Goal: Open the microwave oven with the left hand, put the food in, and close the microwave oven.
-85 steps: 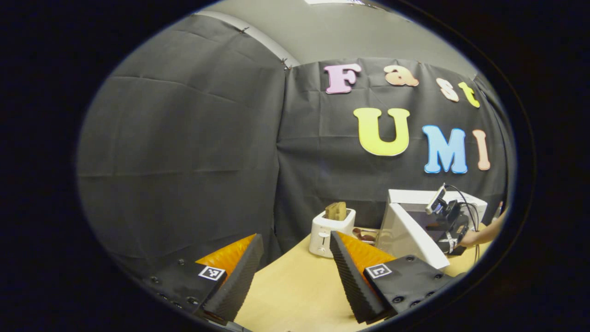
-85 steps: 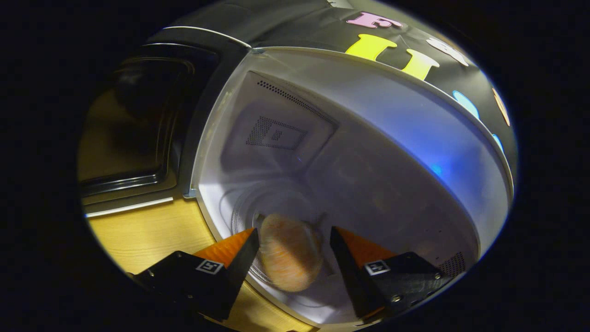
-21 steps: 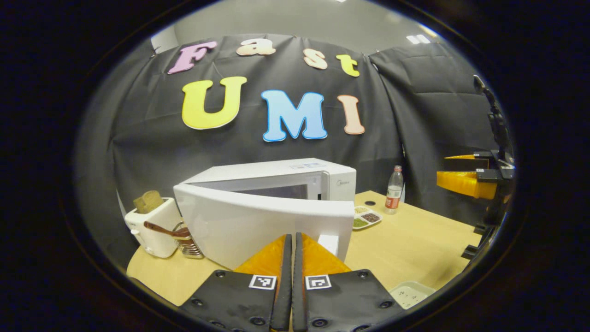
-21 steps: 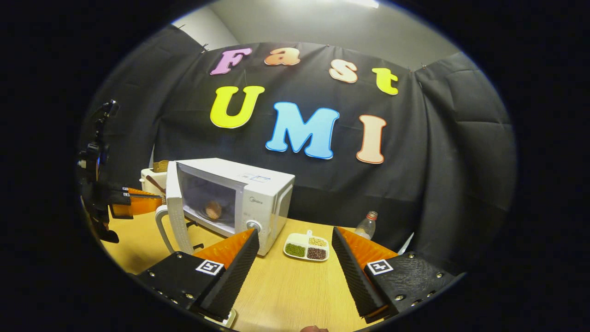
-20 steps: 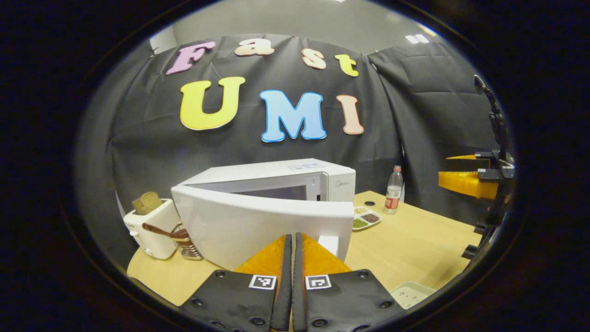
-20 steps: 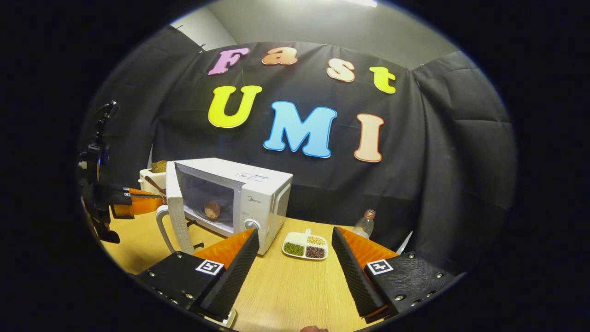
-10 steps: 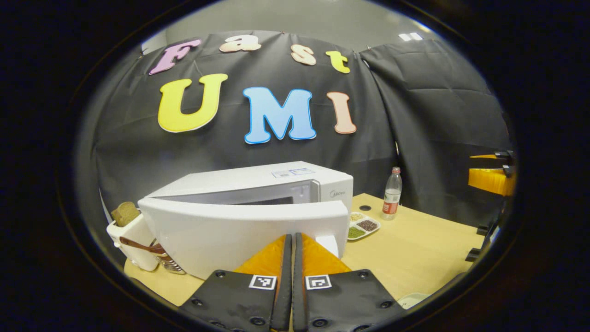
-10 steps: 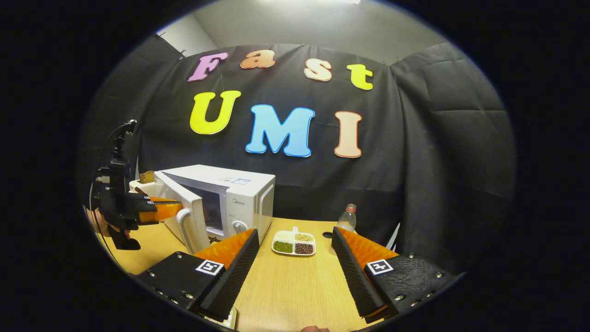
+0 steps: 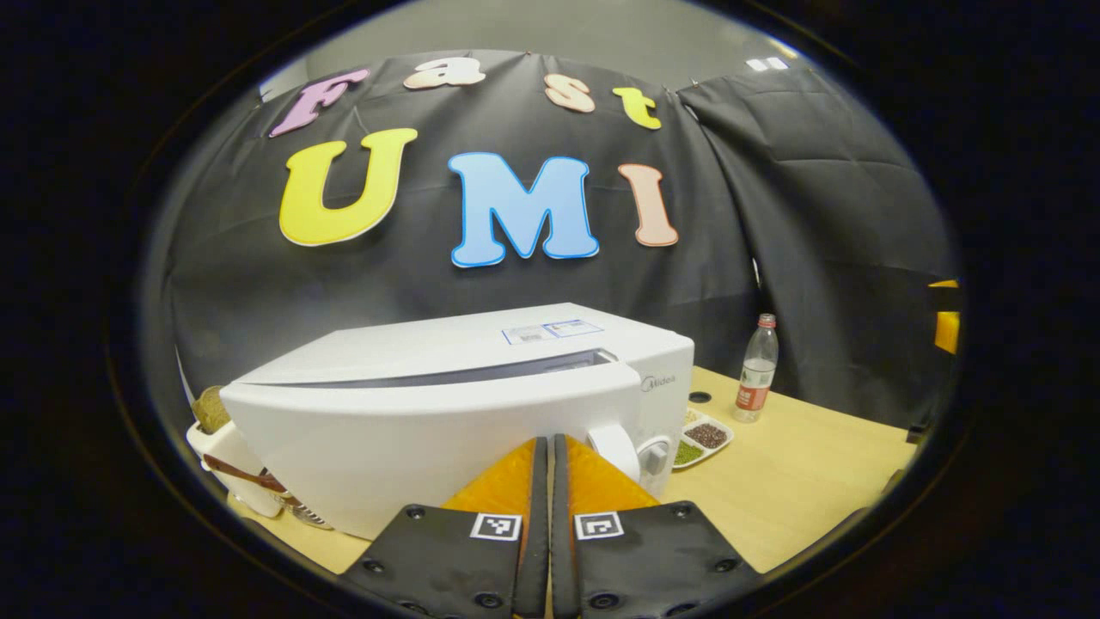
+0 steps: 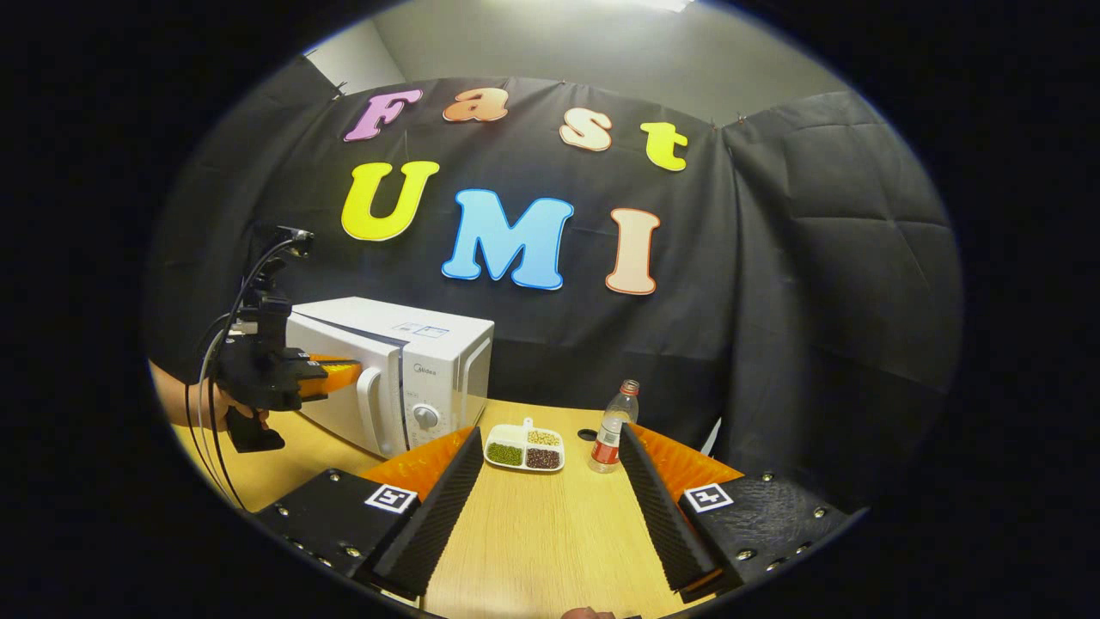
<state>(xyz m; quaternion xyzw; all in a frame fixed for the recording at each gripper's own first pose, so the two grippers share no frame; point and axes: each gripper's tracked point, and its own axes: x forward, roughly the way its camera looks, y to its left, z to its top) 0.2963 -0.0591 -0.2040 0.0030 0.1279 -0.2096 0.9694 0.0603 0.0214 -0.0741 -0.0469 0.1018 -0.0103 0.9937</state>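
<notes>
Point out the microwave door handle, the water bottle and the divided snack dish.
microwave door handle [image 10: 368,411], right gripper view, middle of the upright bar
water bottle [image 10: 612,430], right gripper view, body above the label
divided snack dish [image 10: 524,449], right gripper view, central divider

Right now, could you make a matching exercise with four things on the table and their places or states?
Things:
1. microwave door
2. left gripper
3. right gripper
4. bottle

States:
a. open, holding nothing
b. stands right of the divided snack tray
c. almost shut
d. fingers closed, tips against the door

Pairs: 1-c, 2-d, 3-a, 4-b
</notes>
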